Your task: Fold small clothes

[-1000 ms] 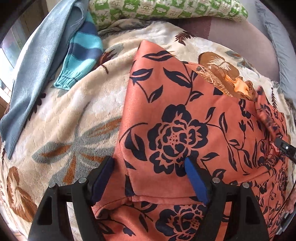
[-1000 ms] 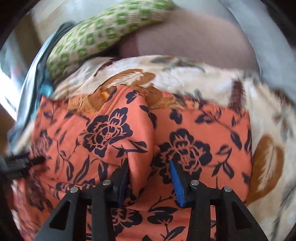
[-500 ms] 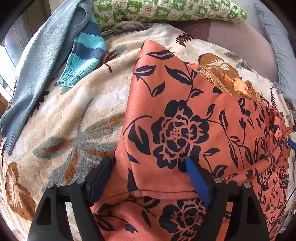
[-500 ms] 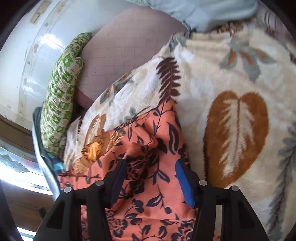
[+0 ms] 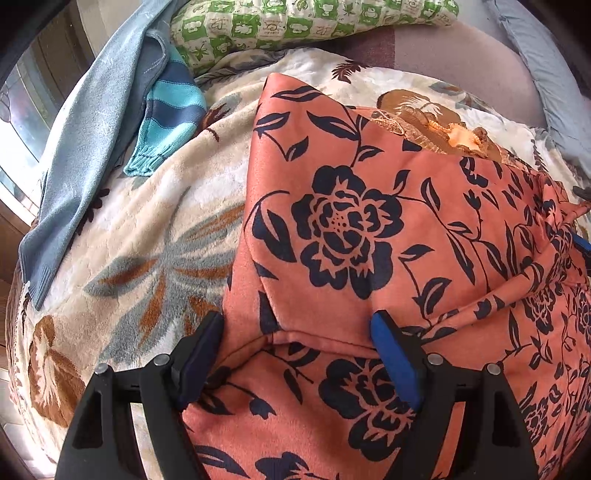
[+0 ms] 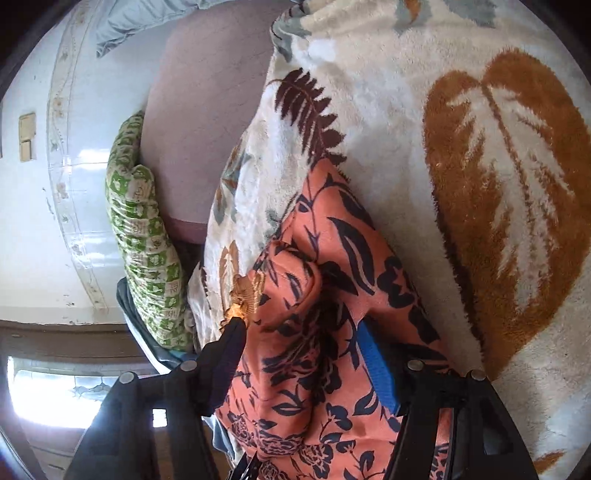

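Left tongs [image 5: 295, 343]: I see them wide apart, clamped on nothing. The two blue pads stand on both sides of a hem of the orange garment [image 5: 354, 229], low over the cloth; if they touch it I cannot tell.

Orange garment: it lies on the floral blanket [image 5: 147, 229] of the bed, directly in front of my left tongs and under them. From there it runs forward to a pointed corner far ahead, and it spreads to the right, toward the other tongs. In my judgement its long axis goes left to right, between the two tongs.

Key relation: the left edge of the garment runs almost straight ahead from the left pad. The hem between the pads crosses from one pad to the other. So I think a grip here only needs the tongs to come together, with no move sideways.

Right tongs [image 6: 301, 332]: the pads are apart but a thick bunch of the garment [image 6: 332, 314] fills the gap. Whether they really pinch it, I cannot tell. This view is turned strongly, so the blanket [image 6: 480, 166] appears to the right of the tongs.

Nearer hand: both are at the garment, each at its own end.

Other things: a blue sweater [image 5: 92, 140] and a striped sleeve [image 5: 166, 122] lie far ahead on the left of my left tongs, well apart from the garment. A green pillow [image 5: 295, 22] is beyond them.
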Available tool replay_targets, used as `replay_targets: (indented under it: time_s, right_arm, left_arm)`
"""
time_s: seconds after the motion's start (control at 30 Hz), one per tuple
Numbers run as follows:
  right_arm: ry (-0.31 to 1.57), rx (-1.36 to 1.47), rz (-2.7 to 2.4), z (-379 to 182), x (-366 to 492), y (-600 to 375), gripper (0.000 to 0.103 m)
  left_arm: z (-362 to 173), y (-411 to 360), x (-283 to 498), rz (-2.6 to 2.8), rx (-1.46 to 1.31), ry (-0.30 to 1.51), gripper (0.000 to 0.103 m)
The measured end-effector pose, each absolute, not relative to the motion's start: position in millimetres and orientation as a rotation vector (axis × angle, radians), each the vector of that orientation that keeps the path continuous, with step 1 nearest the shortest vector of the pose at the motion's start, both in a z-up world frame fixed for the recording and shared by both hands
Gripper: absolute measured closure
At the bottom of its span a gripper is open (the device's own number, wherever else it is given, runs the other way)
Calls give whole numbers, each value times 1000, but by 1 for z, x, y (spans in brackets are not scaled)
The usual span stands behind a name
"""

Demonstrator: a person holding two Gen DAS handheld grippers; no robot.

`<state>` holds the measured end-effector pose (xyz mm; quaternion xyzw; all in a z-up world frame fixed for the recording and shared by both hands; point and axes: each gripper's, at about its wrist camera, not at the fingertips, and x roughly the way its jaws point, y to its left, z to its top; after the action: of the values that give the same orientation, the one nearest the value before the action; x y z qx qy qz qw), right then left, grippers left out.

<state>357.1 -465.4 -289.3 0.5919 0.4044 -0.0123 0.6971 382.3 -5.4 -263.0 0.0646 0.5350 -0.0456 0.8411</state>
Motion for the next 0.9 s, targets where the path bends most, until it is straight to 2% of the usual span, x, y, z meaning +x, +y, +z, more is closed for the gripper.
replay_targets:
  time_s: [0.03,0.07,0.1,0.2,0.27,0.4,0.5,0.57,0.73,0.8,0.87,0.9]
  right_arm:
    - [897,1305,-31,-290,357,-465,38]
    - [902,1269,-47,-288,358,-463,49]
    - [910,1230,-67,-285,358,-463,69]
    - [911,1143,-134,-272,349,-467,86]
    - [919,1091,-152,-264,344,-474,90]
    - [1007,1053,-89,-275,338,-480,91]
    - [998,1200,20,-291,325,-485,91]
    - [996,1168,26,-285,322,-489,88]
    - [958,1164,91,-266,323,-485,87]
    - [977,1154,108,-264,327,-475,72]
    - [946,1147,143,-260,329,-467,62]
    - [926,1145,168,-257,329,-464,51]
  left_arm:
    - [-263,-6,381,-95,139,1130,20]
    - [-262,-6,381,-94,140,1130,20]
    - [-262,-5,380,-92,137,1130,20]
    - [-262,-2,377,-83,123,1125,20]
    - [-263,-2,377,-75,120,1120,20]
    - [-264,-3,376,-60,119,1114,20]
    - [-261,-7,375,-47,122,1110,21]
    - [-249,-9,369,-55,113,1086,21]
    - [-198,-23,375,-88,134,933,21]
    - [-181,-40,392,-93,194,902,21]
    - [-175,-56,414,-119,230,896,21]
    - [-176,-64,427,-136,250,906,21]
